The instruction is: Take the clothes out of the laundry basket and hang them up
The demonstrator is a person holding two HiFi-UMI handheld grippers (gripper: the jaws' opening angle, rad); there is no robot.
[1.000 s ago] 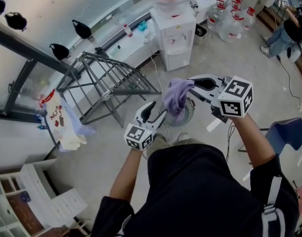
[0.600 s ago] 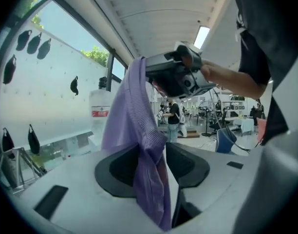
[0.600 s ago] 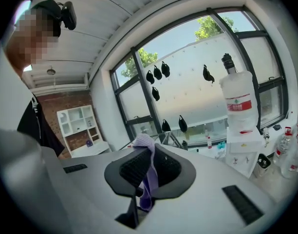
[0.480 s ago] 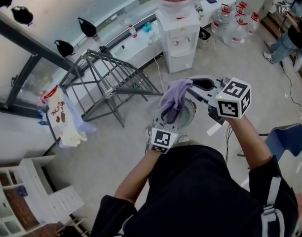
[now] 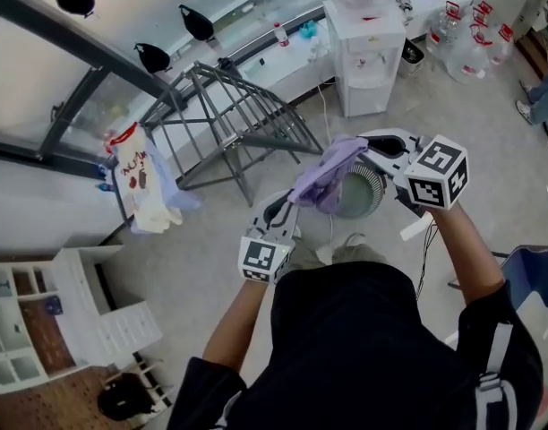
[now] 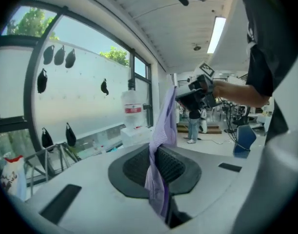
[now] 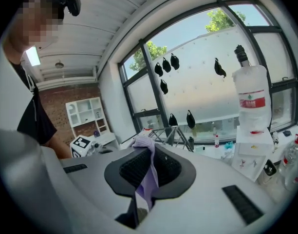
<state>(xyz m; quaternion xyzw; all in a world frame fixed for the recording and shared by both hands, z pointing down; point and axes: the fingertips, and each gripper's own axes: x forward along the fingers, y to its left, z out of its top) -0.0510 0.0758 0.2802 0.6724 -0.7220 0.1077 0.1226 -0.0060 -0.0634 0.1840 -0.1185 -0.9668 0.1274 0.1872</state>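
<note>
A lilac cloth (image 5: 323,179) hangs in the air, stretched between both grippers over a round grey mesh laundry basket (image 5: 362,197) on the floor. My right gripper (image 5: 368,147) is shut on the cloth's upper end; in the right gripper view the cloth (image 7: 148,173) is pinched between the dark pads. My left gripper (image 5: 288,206) has just been closing, and its jaws now clamp the lower end. In the left gripper view the cloth (image 6: 161,140) runs up from the pads toward the right gripper (image 6: 200,89).
A grey metal drying rack (image 5: 229,119) stands by the window, with pale clothes (image 5: 147,191) hung at its left end. A water dispenser (image 5: 368,43) and spare bottles (image 5: 471,47) stand behind. A white shelf unit (image 5: 23,330) is at lower left, a blue chair (image 5: 535,271) at right.
The left gripper rose to the hanging cloth, closed on its lower end and drew it out to the left. The right gripper kept its grip and barely moved.
</note>
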